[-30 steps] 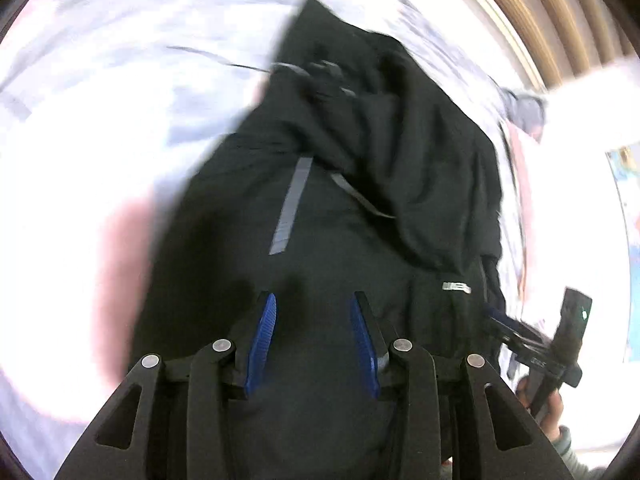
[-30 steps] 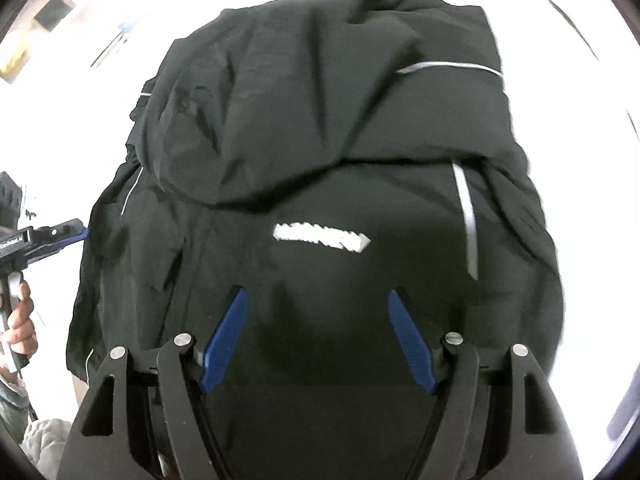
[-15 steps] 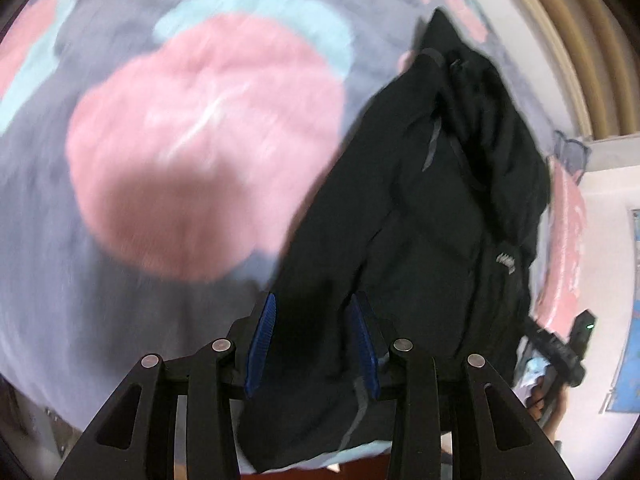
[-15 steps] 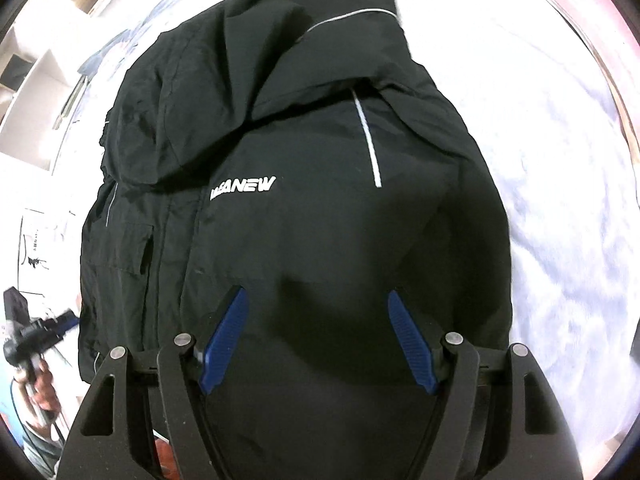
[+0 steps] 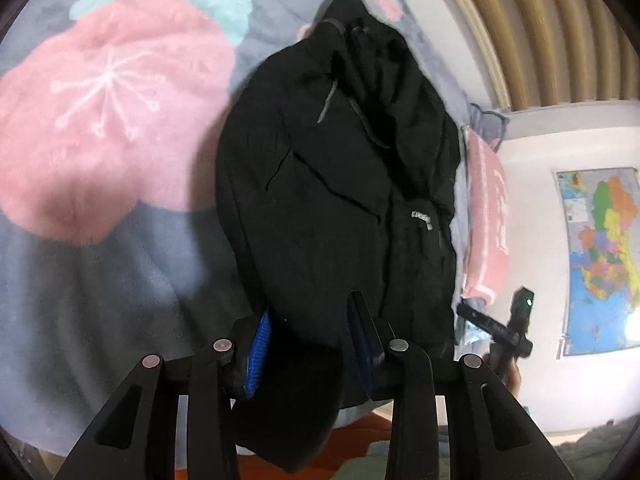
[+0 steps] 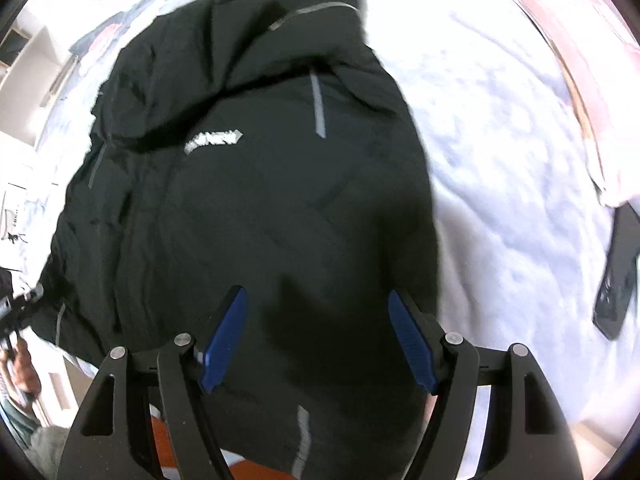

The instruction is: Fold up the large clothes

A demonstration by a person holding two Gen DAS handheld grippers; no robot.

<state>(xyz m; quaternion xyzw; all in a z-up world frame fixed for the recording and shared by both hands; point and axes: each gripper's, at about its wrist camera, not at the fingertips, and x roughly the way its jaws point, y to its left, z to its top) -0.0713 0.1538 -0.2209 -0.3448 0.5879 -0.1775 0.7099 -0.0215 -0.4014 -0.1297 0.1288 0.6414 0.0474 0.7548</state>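
A black hooded jacket with grey reflective stripes and a white chest logo lies on a bed. In the left wrist view my left gripper stands at the jacket's near hem, and black cloth fills the gap between its blue pads. In the right wrist view the jacket fills the middle, and my right gripper hovers over its lower part, wide open and empty. The right gripper also shows in the left wrist view beside the jacket's right edge.
The bed is covered by a grey fleece blanket with a large pink flower. A pink pillow lies to the right of the jacket. A dark phone lies on the blanket at the right. A map hangs on the wall.
My left gripper has pulled back to the jacket's near hem, and cloth now sits between its pads. My right gripper has drawn back toward the jacket's lower part and stayed open.
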